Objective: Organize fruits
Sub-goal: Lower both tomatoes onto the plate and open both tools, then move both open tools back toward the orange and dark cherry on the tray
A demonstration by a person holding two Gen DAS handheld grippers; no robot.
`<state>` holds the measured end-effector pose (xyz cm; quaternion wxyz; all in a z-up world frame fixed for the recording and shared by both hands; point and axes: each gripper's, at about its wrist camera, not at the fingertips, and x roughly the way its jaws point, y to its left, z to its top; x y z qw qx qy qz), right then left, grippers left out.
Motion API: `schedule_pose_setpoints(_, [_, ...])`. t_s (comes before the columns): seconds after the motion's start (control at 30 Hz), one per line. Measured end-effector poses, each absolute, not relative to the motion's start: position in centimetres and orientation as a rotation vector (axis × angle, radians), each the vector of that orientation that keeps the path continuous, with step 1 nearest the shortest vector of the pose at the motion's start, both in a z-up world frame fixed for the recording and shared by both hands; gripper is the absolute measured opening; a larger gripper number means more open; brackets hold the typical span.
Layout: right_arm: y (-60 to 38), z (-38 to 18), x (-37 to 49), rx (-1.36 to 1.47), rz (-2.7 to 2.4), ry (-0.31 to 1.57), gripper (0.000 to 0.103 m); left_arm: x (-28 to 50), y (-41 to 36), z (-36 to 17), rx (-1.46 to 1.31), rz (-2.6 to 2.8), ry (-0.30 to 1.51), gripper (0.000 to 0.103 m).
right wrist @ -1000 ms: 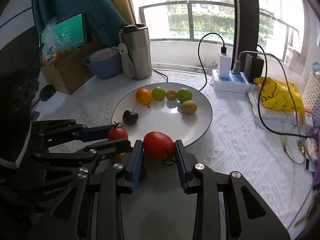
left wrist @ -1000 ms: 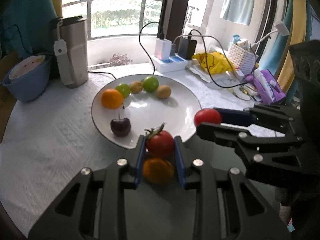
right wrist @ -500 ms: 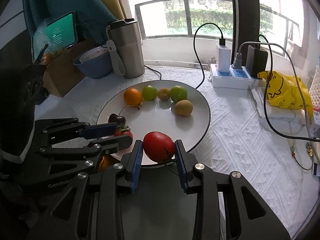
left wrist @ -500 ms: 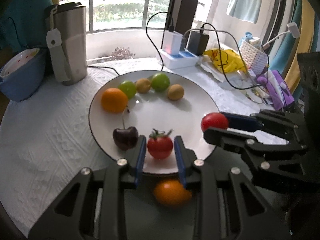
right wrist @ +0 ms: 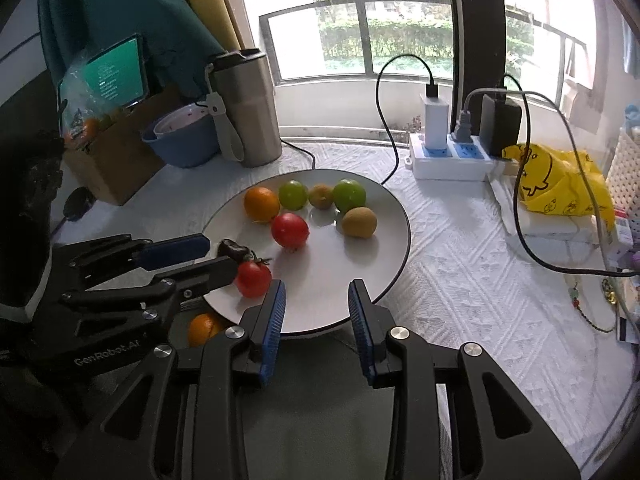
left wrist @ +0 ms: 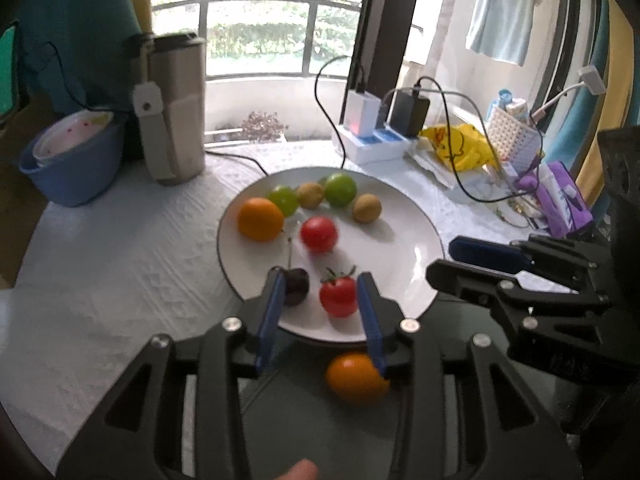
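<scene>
A white plate point(left wrist: 404, 216) point(right wrist: 384, 216) holds an orange point(left wrist: 260, 219), two green fruits, two brown kiwis, a dark cherry point(left wrist: 297, 285) and two red tomatoes. My left gripper point(left wrist: 320, 300) is open, its jaws on either side of the small stemmed tomato point(left wrist: 338, 295) point(right wrist: 253, 278) lying on the plate's near part. My right gripper point(right wrist: 316, 308) is open and empty over the plate's near rim. The bigger tomato point(left wrist: 319, 234) point(right wrist: 290, 230) lies mid-plate, blurred. A second orange point(left wrist: 356, 378) point(right wrist: 204, 329) lies on the table below the left gripper.
A steel tumbler point(left wrist: 176, 108) and a blue bowl point(left wrist: 72, 160) stand at the back left. A power strip with chargers and cables point(right wrist: 452, 156) and a yellow bag point(right wrist: 560, 184) lie at the back right. A cardboard box point(right wrist: 108, 160) stands far left.
Both grippers opened and released their tomatoes onto the plate. The bigger tomato rolled to mid-plate. The small one rests between the left jaws.
</scene>
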<state>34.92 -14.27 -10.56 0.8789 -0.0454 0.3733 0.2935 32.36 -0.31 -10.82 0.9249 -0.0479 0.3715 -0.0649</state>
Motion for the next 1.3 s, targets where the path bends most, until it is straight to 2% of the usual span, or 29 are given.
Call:
schedule_pose_setpoints(0.2, [-13.9,-9.4,33.4,-0.103,0.619,0.756,0.035,30.5,0.0,-9.6,-0.102,-0.117,0.736,0.048])
schedule_pose_setpoints(0.23, [-13.9,-9.2,33.1,-0.105,0.619,0.753,0.035,30.1,0.0,-9.4,-0.101,-0.115,0.733,0.053])
schedule_pose_setpoints(0.33, [-13.8,-8.8,32.2,-0.109,0.618,0.744,0.035,29.2,0.0,-9.1,-0.092,-0.111,0.727,0.079])
schedule_pose_setpoints(0.37, [-13.9,-8.7,31.9,-0.110,0.616,0.741,0.035,28.9,0.0,-9.0,-0.092,-0.112,0.725,0.084])
schedule_pose_setpoints(0.4, [-14.0,-8.5,31.6,-0.109,0.614,0.738,0.035,28.7,0.1,-8.9,-0.092,-0.113,0.722,0.086])
schedule_pose_setpoints(0.87, [-14.5,-7.8,27.9,-0.116,0.589,0.727,0.035,24.8,0.3,-8.3,-0.092,-0.137,0.710,0.086])
schedule_pose_setpoints(1.3, [-13.3,-10.5,26.4,-0.134,0.608,0.802,0.035,22.4,2.1,-10.5,-0.133,-0.101,0.743,0.086])
